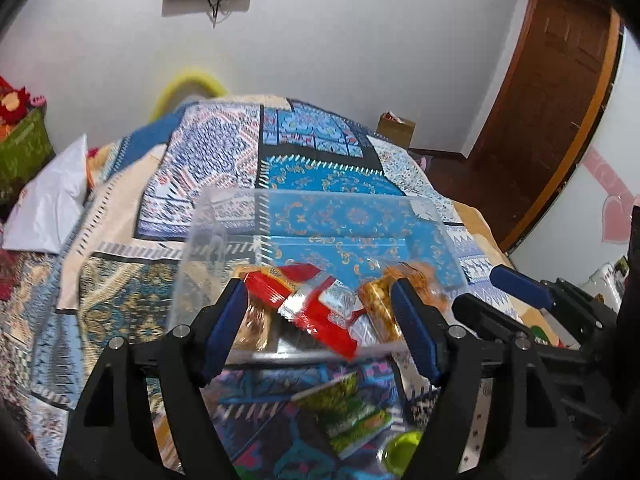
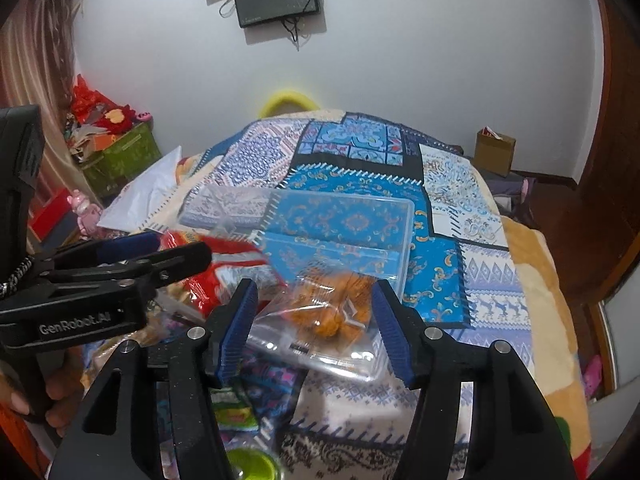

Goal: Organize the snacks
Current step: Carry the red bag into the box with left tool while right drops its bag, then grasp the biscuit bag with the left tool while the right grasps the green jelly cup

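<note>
A clear plastic box [image 1: 208, 216] stands on the patterned bedspread; it also shows in the right wrist view [image 2: 404, 236]. Inside lie a red snack packet [image 1: 308, 312] and a clear bag of orange snacks [image 1: 376, 300]. My left gripper [image 1: 320, 312] is open, its blue fingers wide on either side of the red packet over the box's near edge. My right gripper [image 2: 316, 316] is open around the orange snack bag [image 2: 328, 308], also over the box's near edge. A green snack packet [image 1: 348, 408] and a lime-green lid [image 1: 400, 448] lie on the bed in front of the box.
The bedspread [image 2: 472, 280] covers a bed running to the white wall. A white bag [image 1: 48, 208] lies at the left. A cardboard box [image 2: 494, 146] stands on the floor at the far right, and a wooden door [image 1: 552, 92] at right. Green boxes [image 2: 128, 156] with toys stand left.
</note>
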Demonstrator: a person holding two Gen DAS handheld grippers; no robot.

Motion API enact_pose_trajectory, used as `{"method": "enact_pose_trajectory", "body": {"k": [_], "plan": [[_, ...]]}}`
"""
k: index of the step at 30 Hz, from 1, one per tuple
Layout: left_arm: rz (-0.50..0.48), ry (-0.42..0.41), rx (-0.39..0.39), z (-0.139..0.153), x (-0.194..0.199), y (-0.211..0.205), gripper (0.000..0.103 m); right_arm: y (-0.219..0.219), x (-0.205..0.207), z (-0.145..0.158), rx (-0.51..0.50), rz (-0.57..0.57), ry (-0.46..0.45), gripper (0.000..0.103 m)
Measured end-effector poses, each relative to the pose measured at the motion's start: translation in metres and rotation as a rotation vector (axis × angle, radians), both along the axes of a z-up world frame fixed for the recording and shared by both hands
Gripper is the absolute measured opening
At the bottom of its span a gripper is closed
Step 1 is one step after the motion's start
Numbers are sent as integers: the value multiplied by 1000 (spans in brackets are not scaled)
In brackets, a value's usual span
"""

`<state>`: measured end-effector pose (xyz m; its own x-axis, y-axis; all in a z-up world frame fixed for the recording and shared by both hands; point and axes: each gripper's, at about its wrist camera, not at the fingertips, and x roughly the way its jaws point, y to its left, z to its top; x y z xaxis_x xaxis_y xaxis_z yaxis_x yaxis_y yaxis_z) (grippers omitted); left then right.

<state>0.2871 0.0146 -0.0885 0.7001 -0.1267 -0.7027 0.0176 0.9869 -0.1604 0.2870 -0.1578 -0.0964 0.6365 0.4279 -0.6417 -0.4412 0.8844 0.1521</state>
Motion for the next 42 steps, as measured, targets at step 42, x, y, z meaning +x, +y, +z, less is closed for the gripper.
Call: {"method": "enact_pose_trajectory", "body": {"k": [42], "plan": [[-20, 208, 66, -88, -139, 37, 75, 11, -88, -67, -53, 72, 177, 60]]}}
